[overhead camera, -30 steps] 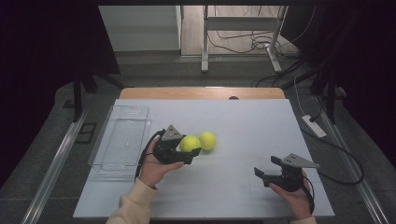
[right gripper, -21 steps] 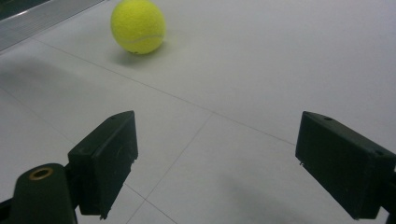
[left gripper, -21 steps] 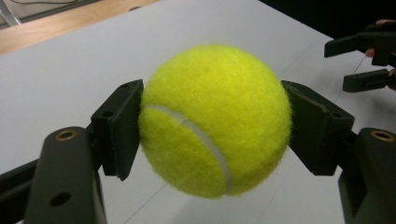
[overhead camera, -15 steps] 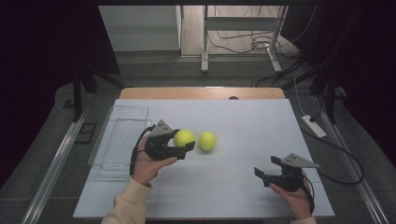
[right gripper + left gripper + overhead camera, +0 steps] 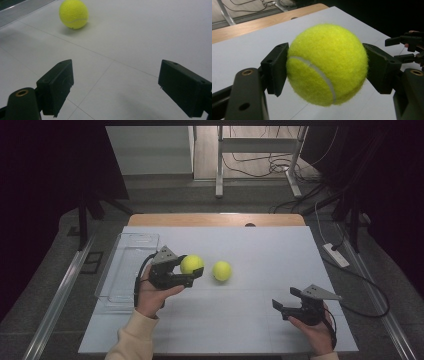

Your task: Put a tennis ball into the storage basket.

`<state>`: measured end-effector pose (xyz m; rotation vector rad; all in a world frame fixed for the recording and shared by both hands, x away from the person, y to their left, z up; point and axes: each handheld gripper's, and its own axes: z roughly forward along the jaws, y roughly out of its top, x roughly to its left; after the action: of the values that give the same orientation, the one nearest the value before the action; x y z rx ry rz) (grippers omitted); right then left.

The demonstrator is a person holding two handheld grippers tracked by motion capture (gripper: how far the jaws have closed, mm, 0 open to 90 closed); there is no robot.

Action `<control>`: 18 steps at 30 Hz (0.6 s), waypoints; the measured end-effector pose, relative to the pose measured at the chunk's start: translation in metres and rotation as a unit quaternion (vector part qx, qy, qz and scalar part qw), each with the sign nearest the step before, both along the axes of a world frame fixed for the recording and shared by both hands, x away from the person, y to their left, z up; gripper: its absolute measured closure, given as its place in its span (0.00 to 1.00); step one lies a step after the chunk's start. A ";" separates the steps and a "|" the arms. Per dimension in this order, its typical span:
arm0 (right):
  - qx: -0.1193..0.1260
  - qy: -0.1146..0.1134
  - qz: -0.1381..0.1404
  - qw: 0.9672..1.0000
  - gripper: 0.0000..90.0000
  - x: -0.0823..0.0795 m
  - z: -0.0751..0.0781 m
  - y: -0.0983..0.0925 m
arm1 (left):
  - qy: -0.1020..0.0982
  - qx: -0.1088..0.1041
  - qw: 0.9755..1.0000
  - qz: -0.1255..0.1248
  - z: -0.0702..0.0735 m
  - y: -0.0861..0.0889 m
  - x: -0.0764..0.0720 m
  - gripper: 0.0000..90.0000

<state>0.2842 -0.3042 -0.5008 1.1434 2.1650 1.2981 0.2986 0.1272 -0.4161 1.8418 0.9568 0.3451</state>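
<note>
A: L gripper (image 5: 192, 270), what's it got?

B: A ball (image 5: 191, 264). Fingers (image 5: 275, 67) clenched on it from both sides, pads across the widest part, so it can't roll out. In the left gripper view the ball hangs clear of the bench (image 5: 250, 320), w/ white surface showing under it.

A: Why held off the surface?

B: My guess: it's headed for the clear tray (image 5: 125, 270) just left of that hand. Lifted, it can pass over the tray's rim instead of bumping it. Grip is level, fingers pointing toward the 2nd ball.

A: 2nd ball (image 5: 221, 270), where?

B: On the bench, just right of the held one, apart from it, nothing touching. In the right gripper view it lies (image 5: 73, 14) well ahead of the fingers, top left.

A: R gripper (image 5: 280, 306)?

B: Near the bench's front right, low, fingers (image 5: 56, 85) released and wide, nothing btwn them. Aimed roughly at the loose ball, so prob. parked ready for that one, clear of the L hand's path.

A: Risks?

B: Ball is fuzzy and springy, so the squeeze holds well; the main thing is clearing the tray wall before letting go.
</note>
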 end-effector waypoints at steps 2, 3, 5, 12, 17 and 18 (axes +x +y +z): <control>0.000 0.000 0.000 1.000 0.14 0.000 0.000 0.000 | -0.002 -0.003 1.000 0.002 0.001 0.002 0.000 0.30; 0.000 0.000 0.000 1.000 0.14 0.000 0.000 0.000 | -0.002 -0.004 1.000 0.003 0.001 0.002 0.000 0.30; 0.000 0.000 0.000 1.000 0.14 0.000 0.000 0.000 | -0.003 -0.006 1.000 0.004 0.002 0.003 0.000 0.30; 0.001 0.000 0.000 1.000 0.14 0.000 0.000 0.000 | -0.010 -0.012 1.000 0.008 0.007 0.006 -0.001 0.30; 0.000 -0.001 -0.001 1.000 0.14 0.000 0.000 0.000 | -0.014 -0.018 1.000 0.011 0.010 0.009 -0.002 0.30; 0.000 -0.001 -0.001 1.000 0.14 0.000 0.000 0.000 | -0.015 -0.018 1.000 0.012 0.010 0.010 -0.002 0.30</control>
<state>0.2843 -0.3046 -0.5009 1.1434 2.1620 1.2987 0.2966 0.1371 -0.4061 1.7887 0.9601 0.3658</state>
